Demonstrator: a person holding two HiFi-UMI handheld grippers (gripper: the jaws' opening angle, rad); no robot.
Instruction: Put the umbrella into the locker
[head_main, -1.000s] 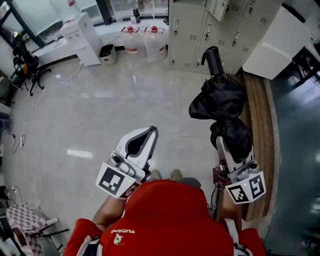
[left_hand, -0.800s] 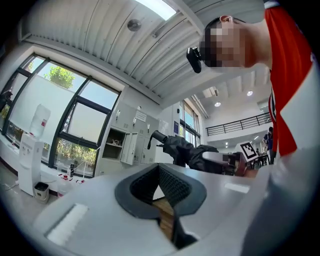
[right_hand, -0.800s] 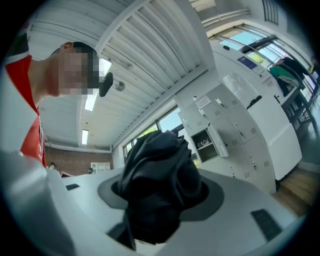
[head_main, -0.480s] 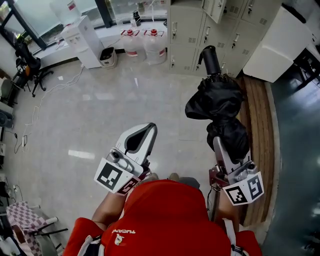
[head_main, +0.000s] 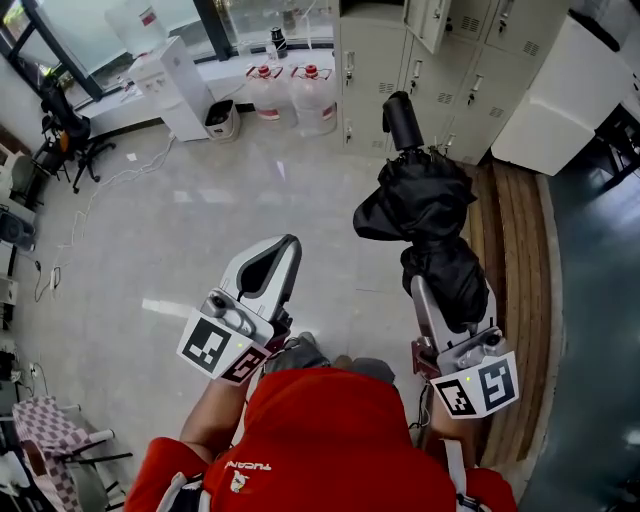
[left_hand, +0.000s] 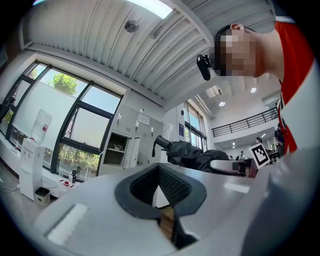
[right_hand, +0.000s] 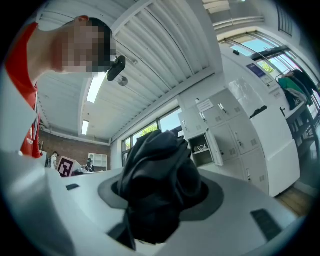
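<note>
A black folded umbrella (head_main: 430, 210) lies along my right gripper (head_main: 443, 290), whose jaws are shut on its bunched fabric; its thick handle (head_main: 403, 120) points ahead at the grey lockers (head_main: 375, 45). In the right gripper view the umbrella (right_hand: 155, 185) fills the jaws, and one locker (right_hand: 202, 147) stands with its door open. My left gripper (head_main: 288, 246) is level beside it, jaws shut with nothing between them. The left gripper view shows its dark pads (left_hand: 172, 185) meeting at the tip, the umbrella (left_hand: 195, 155) to the right and the open locker (left_hand: 114, 150) ahead.
A wooden bench (head_main: 515, 250) runs along the right, with a big white cabinet (head_main: 560, 90) behind it. A water dispenser (head_main: 165, 80), a small bin (head_main: 220, 118) and two water bottles (head_main: 290, 90) stand by the window. Chairs (head_main: 60, 130) and cables are at the left.
Both grippers have moved forward toward the lockers, the right one carrying the umbrella along. The lockers and water bottles show larger and nearer.
</note>
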